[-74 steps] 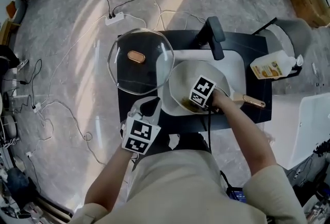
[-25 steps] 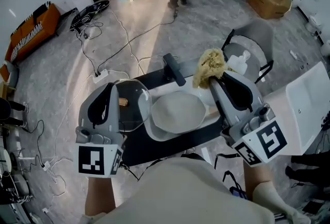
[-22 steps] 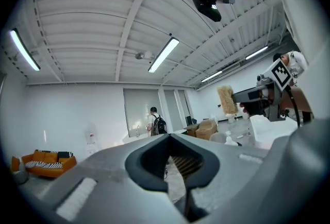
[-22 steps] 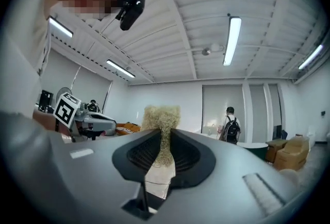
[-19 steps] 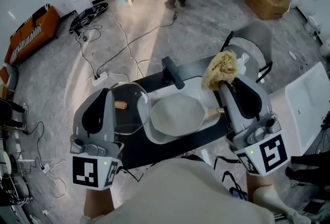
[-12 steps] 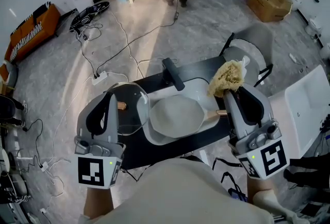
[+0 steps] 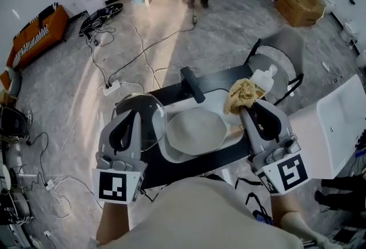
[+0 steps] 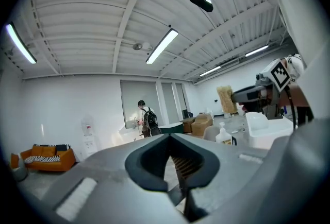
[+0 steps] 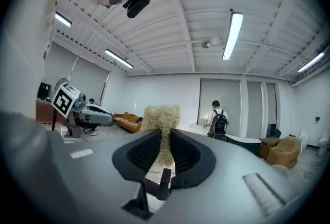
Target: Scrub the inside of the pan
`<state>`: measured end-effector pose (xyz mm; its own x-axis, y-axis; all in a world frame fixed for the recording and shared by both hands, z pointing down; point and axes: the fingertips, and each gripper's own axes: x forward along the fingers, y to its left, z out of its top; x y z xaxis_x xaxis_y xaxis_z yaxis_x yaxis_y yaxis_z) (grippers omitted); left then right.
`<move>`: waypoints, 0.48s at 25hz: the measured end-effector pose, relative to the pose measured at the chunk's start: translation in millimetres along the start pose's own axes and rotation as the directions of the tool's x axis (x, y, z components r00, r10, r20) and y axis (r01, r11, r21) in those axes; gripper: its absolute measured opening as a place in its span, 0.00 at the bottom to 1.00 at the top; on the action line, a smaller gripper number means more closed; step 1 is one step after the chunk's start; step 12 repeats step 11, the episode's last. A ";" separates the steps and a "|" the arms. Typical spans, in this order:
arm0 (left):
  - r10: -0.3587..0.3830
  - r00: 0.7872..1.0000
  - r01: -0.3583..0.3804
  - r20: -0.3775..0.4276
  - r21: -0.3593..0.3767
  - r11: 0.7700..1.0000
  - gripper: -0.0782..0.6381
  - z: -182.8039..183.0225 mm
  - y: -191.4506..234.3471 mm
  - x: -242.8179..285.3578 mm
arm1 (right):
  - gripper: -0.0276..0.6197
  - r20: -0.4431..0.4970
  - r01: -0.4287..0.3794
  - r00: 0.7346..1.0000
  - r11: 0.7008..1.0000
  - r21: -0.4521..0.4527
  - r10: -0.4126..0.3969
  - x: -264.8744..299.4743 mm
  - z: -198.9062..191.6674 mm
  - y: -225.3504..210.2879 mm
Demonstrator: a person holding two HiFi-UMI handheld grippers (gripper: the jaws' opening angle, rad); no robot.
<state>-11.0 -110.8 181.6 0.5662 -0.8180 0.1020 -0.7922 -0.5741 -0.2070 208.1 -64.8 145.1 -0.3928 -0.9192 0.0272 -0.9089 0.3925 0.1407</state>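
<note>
Head view: left gripper (image 7: 129, 120), jaws together on nothing, is held up near the glass lid (image 7: 152, 111); the pan (image 7: 195, 130) lies in the sink (image 7: 220, 99); right gripper (image 7: 250, 109) pinches a fibrous scrubber (image 7: 242, 93).

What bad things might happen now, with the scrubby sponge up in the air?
The scrubber is pinched only at its lower end by the right gripper, so it might slip out when pressed into the pan. The soap bottle looks close behind it; a swing might knock it over. The left gripper, shut and empty, hovers above the glass lid and might bump it.
</note>
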 end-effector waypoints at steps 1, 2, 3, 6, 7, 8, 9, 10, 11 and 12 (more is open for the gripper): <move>-0.005 1.000 0.005 -0.002 -0.002 1.000 0.11 0.1 -1.4 -0.3 | 0.14 0.000 -0.004 1.000 1.000 -0.001 0.004 -0.1 0.1 0.4; -0.009 1.000 0.009 -0.003 -0.012 1.000 0.11 0.4 -2.5 -0.5 | 0.14 0.001 -0.008 1.000 1.000 -0.003 0.008 0.0 0.3 0.7; -0.013 1.000 0.012 -0.002 -0.025 1.000 0.11 0.9 -3.2 -0.9 | 0.14 0.001 -0.012 1.000 1.000 -0.004 0.012 0.1 0.4 0.9; -0.017 1.000 0.017 0.000 -0.050 0.999 0.11 0.8 -5.8 -3.3 | 0.14 0.000 -0.016 1.000 1.000 -0.004 0.016 -2.1 -0.5 2.2; -0.018 1.000 0.018 -0.001 -0.052 0.999 0.11 0.4 -6.5 -3.8 | 0.14 0.000 -0.016 1.000 1.000 -0.005 0.016 -2.8 -0.4 2.9; -0.019 1.000 0.019 -0.002 -0.052 0.998 0.11 0.2 -6.8 -4.0 | 0.14 -0.002 -0.016 1.000 1.000 -0.007 0.016 -3.0 -0.2 3.8; -0.021 1.000 0.021 -0.003 -0.051 0.998 0.11 0.0 -6.7 -4.1 | 0.14 -0.003 -0.016 1.000 1.000 -0.008 0.016 -2.8 -0.1 4.7; -0.023 1.000 0.023 -0.005 -0.049 0.999 0.11 -0.3 -6.4 -4.1 | 0.14 -0.005 -0.016 1.000 1.000 -0.010 0.016 -2.4 0.0 5.7; -0.025 1.000 0.025 -0.007 -0.048 0.999 0.11 -0.5 -5.9 -4.2 | 0.14 -0.006 -0.015 1.000 1.000 -0.012 0.015 -1.9 0.1 6.7; -0.025 1.000 0.025 -0.007 -0.048 0.999 0.11 -0.5 -5.9 -4.2 | 0.14 -0.006 -0.015 1.000 1.000 -0.012 0.015 -1.9 0.1 6.7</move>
